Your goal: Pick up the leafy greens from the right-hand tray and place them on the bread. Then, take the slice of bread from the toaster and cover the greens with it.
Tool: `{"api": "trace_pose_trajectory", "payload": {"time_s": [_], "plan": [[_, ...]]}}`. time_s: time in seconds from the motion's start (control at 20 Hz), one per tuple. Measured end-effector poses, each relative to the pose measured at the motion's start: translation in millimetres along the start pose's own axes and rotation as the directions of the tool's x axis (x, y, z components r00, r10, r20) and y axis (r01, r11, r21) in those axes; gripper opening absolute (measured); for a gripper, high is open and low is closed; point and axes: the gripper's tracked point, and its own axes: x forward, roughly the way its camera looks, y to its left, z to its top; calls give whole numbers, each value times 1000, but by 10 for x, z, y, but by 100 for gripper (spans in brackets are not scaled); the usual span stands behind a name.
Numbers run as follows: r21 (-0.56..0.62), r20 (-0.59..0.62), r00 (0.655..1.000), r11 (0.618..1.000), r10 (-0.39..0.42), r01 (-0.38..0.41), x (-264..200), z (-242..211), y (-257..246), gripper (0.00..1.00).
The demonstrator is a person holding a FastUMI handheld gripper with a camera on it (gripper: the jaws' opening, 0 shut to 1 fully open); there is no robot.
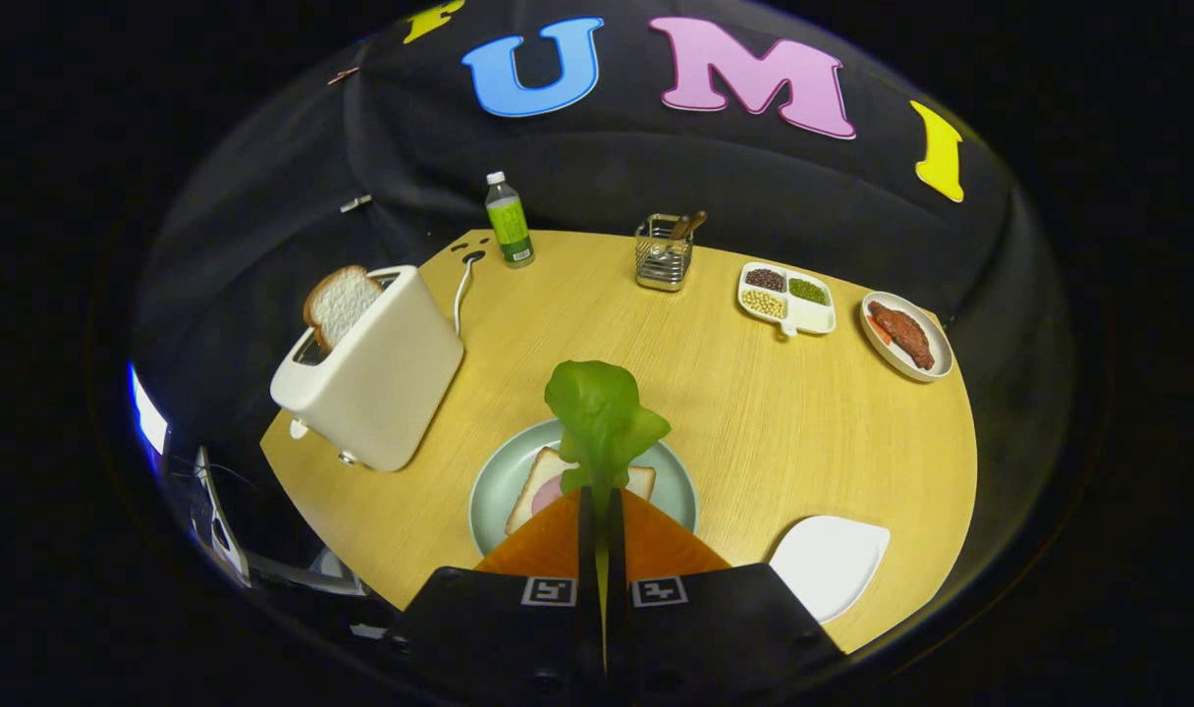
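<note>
The camera rides on the gripper (597,496) and looks forward and steeply down along its two orange fingers (548,545), which close on a green leaf (602,417) right in front of the lens. It hangs near and above the pale green plate (489,481), just past the fingertips. The fisheye takes in the whole wooden table (754,422), from the toaster (376,378) on the left to the far dishes by the cloth wall.

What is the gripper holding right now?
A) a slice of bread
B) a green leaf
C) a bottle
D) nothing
B: the gripper has both fingers pinched on the stem of the green leaf, held up over the plate with the bread.
</note>
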Motion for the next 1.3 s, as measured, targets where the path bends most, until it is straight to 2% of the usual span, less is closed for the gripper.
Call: {"api": "trace_pose_trajectory", "payload": {"time_s": [0.3,0.4,0.55,0.7,0.8,0.9,0.95,1.1,1.3], "plan": [[27,-32,999,1000,3,-2,274,-102,111,9],[41,-36,999,999,6,-4,329,-101,143,13],[37,-50,999,999,-8,10,427,-145,138,25],[48,-74,997,998,-26,30,522,-223,122,31],[53,-79,996,998,-30,34,541,-230,128,49],[57,-64,998,998,-25,29,505,-182,157,86],[57,-53,998,998,-27,30,477,-150,162,97],[70,-8,1000,997,-25,25,350,33,205,99],[55,70,997,998,27,-30,138,394,443,99]]}}
